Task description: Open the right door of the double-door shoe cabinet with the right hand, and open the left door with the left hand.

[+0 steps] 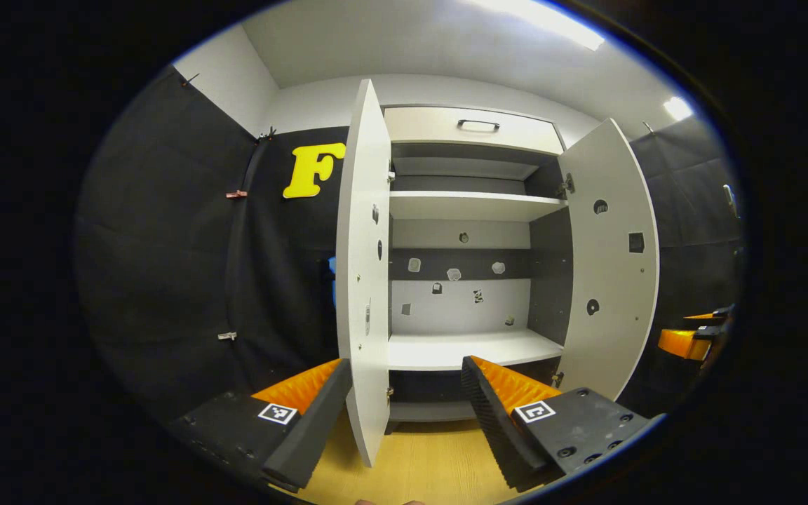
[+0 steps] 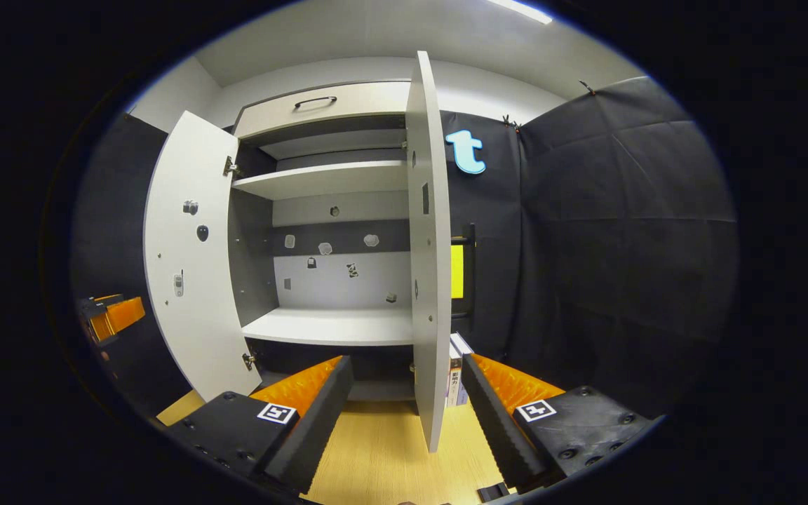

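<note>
Both doors of the white shoe cabinet [image 1: 470, 207] stand swung out, showing its bare shelves. In the left gripper view the left door [image 1: 365, 280] is edge-on, its lower part between the spread fingers of my left gripper [image 1: 404, 365], close to the left finger [image 1: 306, 414]. The right door [image 1: 611, 266] hangs open farther right. In the right gripper view the right door [image 2: 431, 266] is edge-on between the spread fingers of my right gripper [image 2: 405, 359], and the left door [image 2: 193, 266] is open at the left. Both grippers are open, and neither clamps a door.
A shut drawer with a dark handle [image 1: 477, 125] tops the cabinet. Several upright books [image 2: 454, 379] stand on the wooden floor [image 2: 376, 449] right of the cabinet. The other gripper [image 1: 691, 340] shows at the far right, and its counterpart [image 2: 113, 315] at the far left.
</note>
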Available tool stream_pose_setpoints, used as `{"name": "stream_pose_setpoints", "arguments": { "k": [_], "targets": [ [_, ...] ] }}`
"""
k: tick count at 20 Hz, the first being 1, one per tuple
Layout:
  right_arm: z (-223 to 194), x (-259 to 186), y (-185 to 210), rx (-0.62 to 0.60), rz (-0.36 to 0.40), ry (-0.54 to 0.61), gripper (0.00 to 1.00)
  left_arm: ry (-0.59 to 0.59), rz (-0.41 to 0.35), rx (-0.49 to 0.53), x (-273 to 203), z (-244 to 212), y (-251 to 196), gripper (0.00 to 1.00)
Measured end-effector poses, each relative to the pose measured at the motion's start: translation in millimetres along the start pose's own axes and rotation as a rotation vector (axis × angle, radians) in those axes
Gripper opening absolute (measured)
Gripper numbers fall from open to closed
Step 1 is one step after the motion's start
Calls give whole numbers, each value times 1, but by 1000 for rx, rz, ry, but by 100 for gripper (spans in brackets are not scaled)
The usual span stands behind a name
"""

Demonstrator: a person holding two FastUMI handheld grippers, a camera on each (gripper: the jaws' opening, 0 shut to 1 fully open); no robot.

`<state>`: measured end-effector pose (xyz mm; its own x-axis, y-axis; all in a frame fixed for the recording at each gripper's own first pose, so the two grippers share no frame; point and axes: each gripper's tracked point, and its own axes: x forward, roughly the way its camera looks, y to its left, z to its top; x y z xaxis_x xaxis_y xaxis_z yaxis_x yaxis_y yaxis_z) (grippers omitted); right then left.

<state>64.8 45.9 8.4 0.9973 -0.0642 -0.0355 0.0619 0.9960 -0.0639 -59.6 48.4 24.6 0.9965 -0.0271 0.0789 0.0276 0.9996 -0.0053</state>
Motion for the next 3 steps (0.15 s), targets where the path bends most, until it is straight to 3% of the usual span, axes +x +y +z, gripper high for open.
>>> {"name": "stream_pose_setpoints", "arguments": {
  "k": [3],
  "targets": [
    [0,3,4,2,-11,-6,98,17,-27,17,9,-3,3,96]
  ]
}}
